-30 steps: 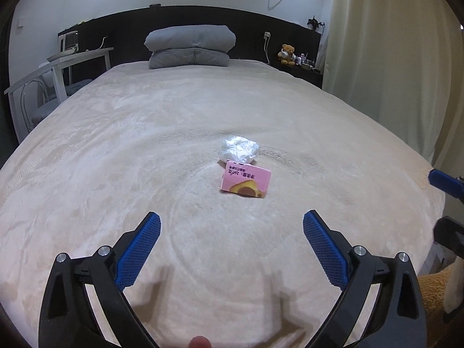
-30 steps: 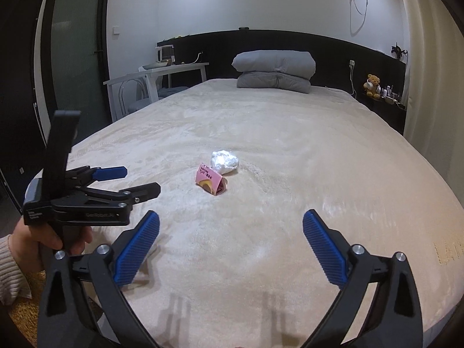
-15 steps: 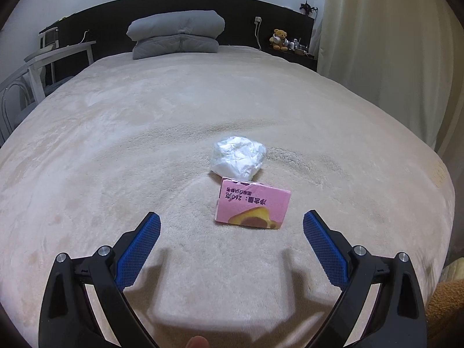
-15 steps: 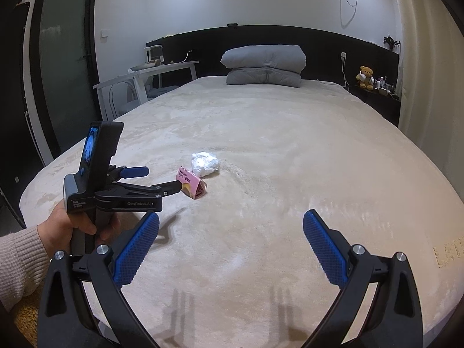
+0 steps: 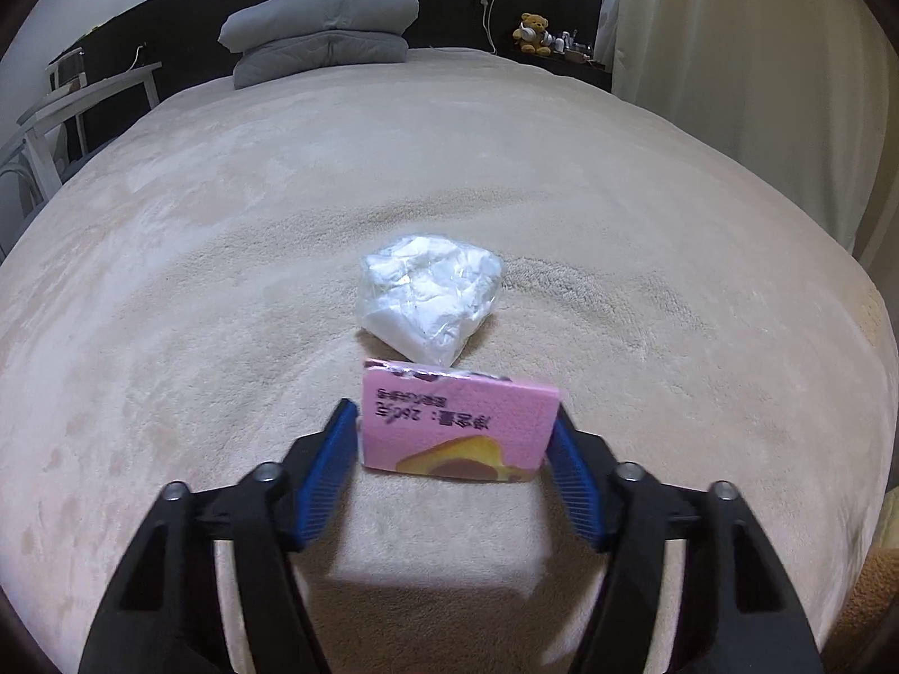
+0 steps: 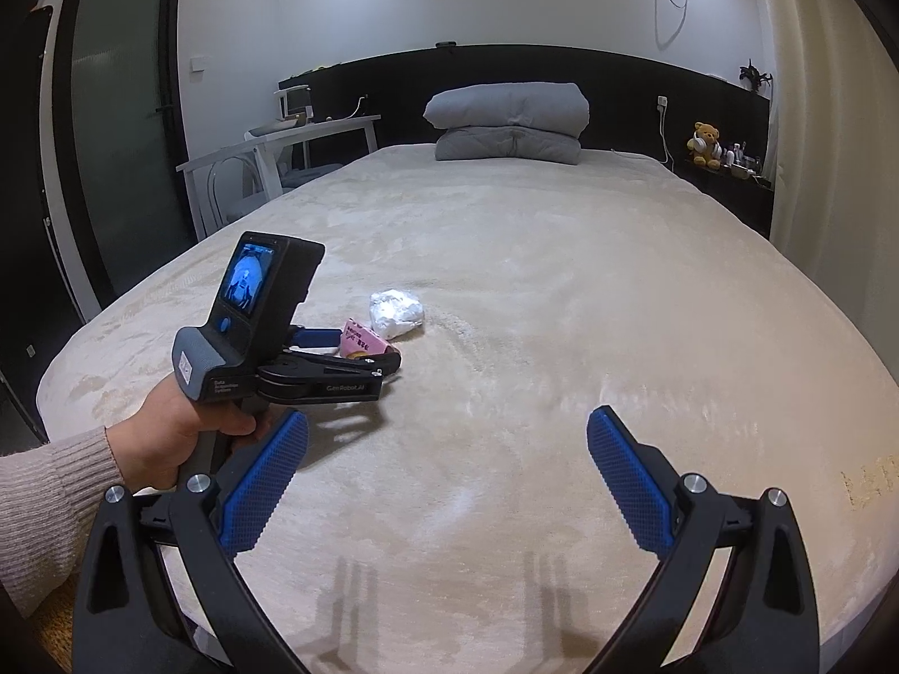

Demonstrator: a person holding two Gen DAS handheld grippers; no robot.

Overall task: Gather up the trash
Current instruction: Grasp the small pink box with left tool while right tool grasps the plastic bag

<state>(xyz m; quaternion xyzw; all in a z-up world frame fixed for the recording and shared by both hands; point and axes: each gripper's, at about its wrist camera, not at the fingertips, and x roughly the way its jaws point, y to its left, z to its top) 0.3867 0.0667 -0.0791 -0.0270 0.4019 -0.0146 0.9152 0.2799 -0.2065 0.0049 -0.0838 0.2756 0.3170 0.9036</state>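
A pink snack box (image 5: pixel 458 429) stands on the beige bed cover, with a crumpled white plastic wad (image 5: pixel 430 297) just behind it. My left gripper (image 5: pixel 456 452) has its blue pads against both short sides of the box and is shut on it. In the right wrist view the box (image 6: pixel 362 341) sits in the left gripper (image 6: pixel 359 345), with the wad (image 6: pixel 396 313) beside it. My right gripper (image 6: pixel 446 477) is open and empty, above the bed to the right of the left one.
The bed (image 6: pixel 562 258) fills both views. Folded grey bedding (image 6: pixel 508 121) lies at the black headboard. A white desk and chair (image 6: pixel 264 163) stand at the left side. A shelf with a teddy bear (image 6: pixel 705 143) and a curtain (image 5: pixel 758 84) are on the right.
My left gripper has moved forward to the pink box and closed its pads on it. The right gripper stays open and has shifted slightly.
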